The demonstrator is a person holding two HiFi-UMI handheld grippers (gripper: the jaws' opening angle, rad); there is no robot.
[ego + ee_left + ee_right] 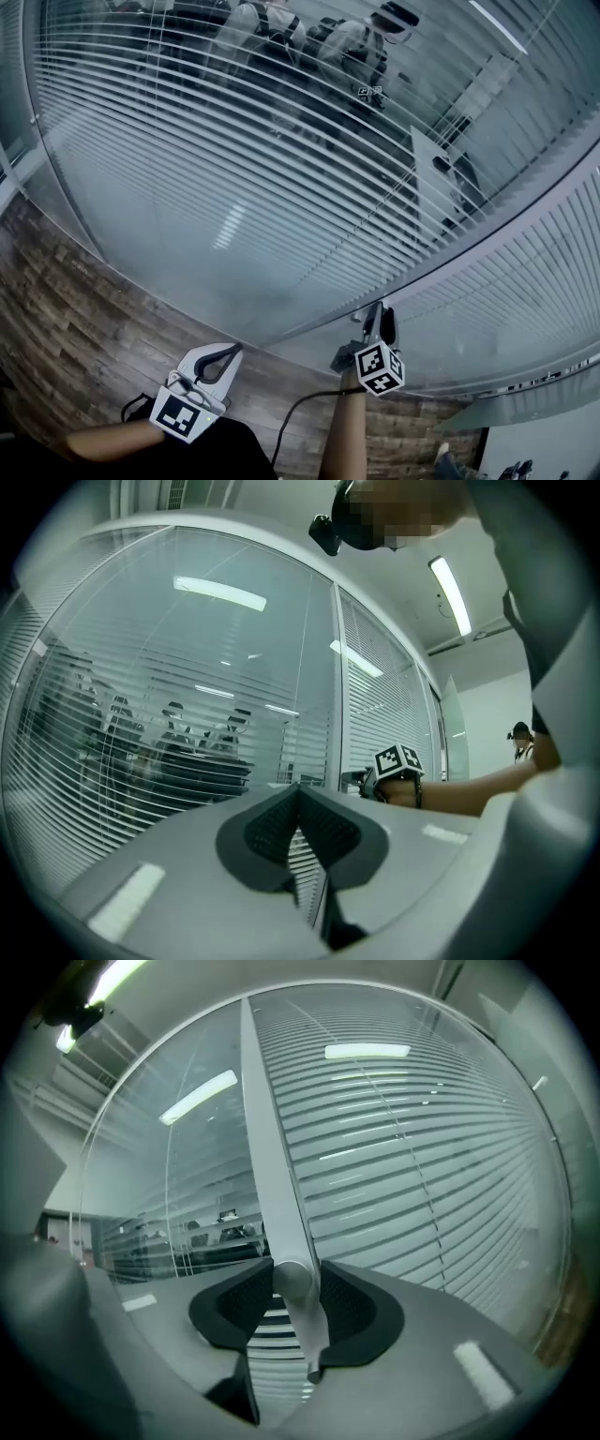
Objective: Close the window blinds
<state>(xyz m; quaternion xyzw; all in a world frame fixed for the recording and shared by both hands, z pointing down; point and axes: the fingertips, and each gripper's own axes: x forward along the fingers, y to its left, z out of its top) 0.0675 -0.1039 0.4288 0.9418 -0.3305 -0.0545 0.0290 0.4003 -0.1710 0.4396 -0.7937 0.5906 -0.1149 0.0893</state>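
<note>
White slatted blinds [281,187] hang behind a wide glass pane, their slats tilted enough to see through. A grey upright frame post [267,1147] splits this pane from another with flatter slats [525,272]. A small round knob [292,1281] sticks out of the post. My right gripper [380,323] points level at the post. In the right gripper view its jaws [293,1309] stand on either side of the knob, close to it, with no clear squeeze. My left gripper [230,352] hovers lower left, away from the glass, its pads [281,822] meeting at the tips and holding nothing.
Wood-plank floor [75,300] runs along the foot of the window. A black cable [291,412] trails from my right arm. The glass reflects people and ceiling lights. Another person [518,741] stands far off to the right.
</note>
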